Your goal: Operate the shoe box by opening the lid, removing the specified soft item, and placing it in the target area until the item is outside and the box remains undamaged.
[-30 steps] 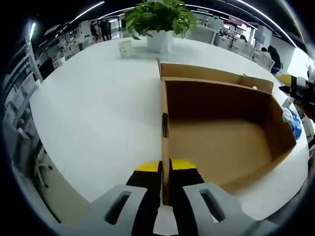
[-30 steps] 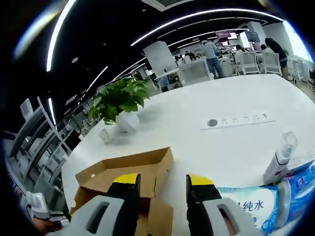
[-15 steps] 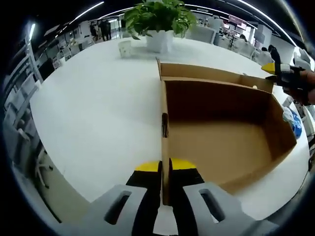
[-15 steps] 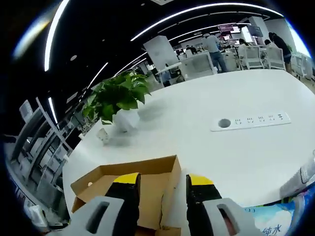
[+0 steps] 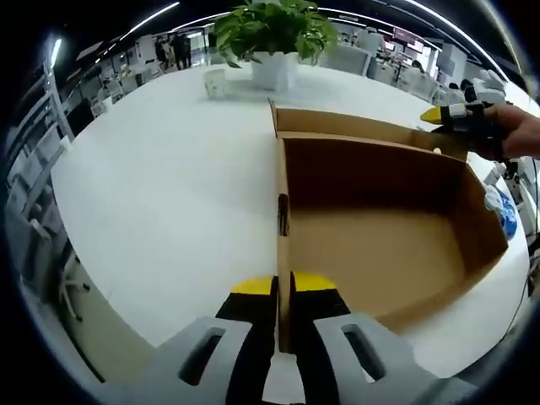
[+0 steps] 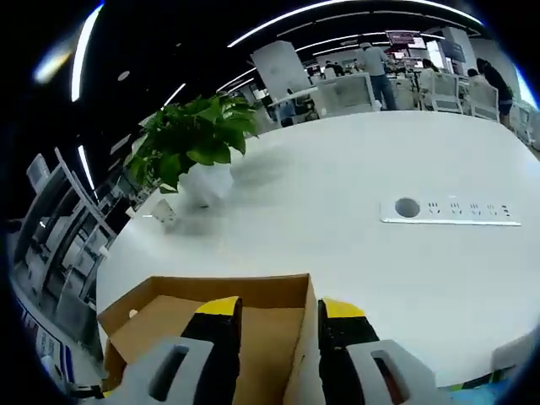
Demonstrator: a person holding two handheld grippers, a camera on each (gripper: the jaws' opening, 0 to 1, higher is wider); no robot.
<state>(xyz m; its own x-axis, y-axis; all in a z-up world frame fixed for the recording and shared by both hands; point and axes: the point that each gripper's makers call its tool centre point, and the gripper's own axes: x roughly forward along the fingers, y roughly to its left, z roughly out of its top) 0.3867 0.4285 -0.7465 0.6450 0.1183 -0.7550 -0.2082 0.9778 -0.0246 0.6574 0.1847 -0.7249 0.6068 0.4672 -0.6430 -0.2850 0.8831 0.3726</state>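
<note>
The left gripper [image 5: 283, 291] is pinched on the near wall of the box [image 5: 371, 228], one yellow-tipped finger on each side of the cardboard edge. The box lies open on the table [image 5: 160, 186], its inside bare brown cardboard as far as can be seen; the soft item cannot be made out in it. At the far right corner of the box, the right gripper [image 5: 451, 116] comes in, held in a hand [image 5: 515, 131].

In the right gripper view, that gripper [image 6: 274, 310] hangs over the box [image 6: 245, 325] with its jaws parted and nothing between them; the right finger sits just by the box's upright corner edge, whether touching cannot be told.

Beyond the box stands a plant [image 5: 272, 29] in a white pot, with a small white cup [image 5: 214, 82] beside it. A blue-and-white packet [image 5: 503, 211] lies past the box's right side. A white power strip [image 6: 451, 211] is set into the table top.

The table is white and large. Around it is an open office with desks, chairs [image 6: 346, 93], long ceiling lights and people [image 6: 371, 63] standing far off.
</note>
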